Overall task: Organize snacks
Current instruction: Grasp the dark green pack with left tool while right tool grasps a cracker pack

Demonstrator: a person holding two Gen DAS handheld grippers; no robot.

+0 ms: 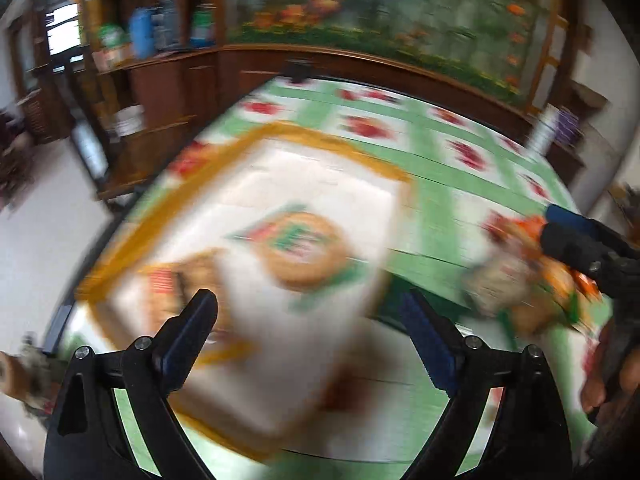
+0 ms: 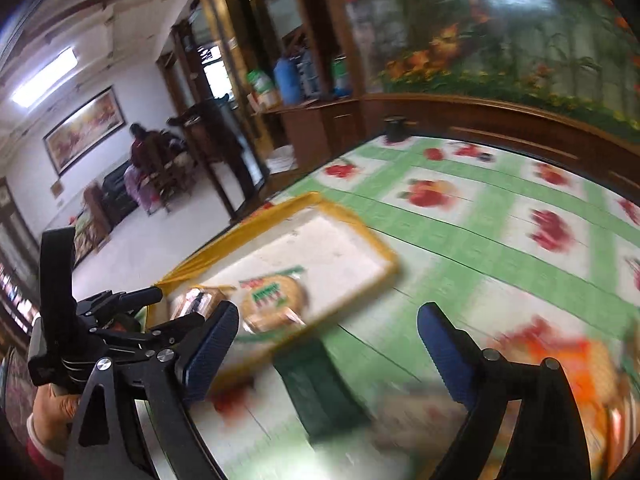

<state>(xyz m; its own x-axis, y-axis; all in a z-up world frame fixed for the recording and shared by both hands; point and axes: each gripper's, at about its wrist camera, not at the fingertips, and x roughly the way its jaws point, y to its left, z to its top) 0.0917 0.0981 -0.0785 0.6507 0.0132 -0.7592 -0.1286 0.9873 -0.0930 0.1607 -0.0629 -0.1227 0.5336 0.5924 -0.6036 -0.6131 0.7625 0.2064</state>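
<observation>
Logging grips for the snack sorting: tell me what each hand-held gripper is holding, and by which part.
Nothing is held. The left hand-held gripper and right hand-held gripper both stand open, with no snack between their fingers.

Tablecloth (image 2: 472, 236): green grid, red fruit squares. Wooden cabinet (image 1: 160, 92) behind table; blue bottle (image 2: 286, 78) on its shelf. Flower mural (image 1: 400, 20) above wood panelling. Framed painting (image 2: 86, 128) on far wall. Person (image 2: 140, 148) seated, blurred.
</observation>
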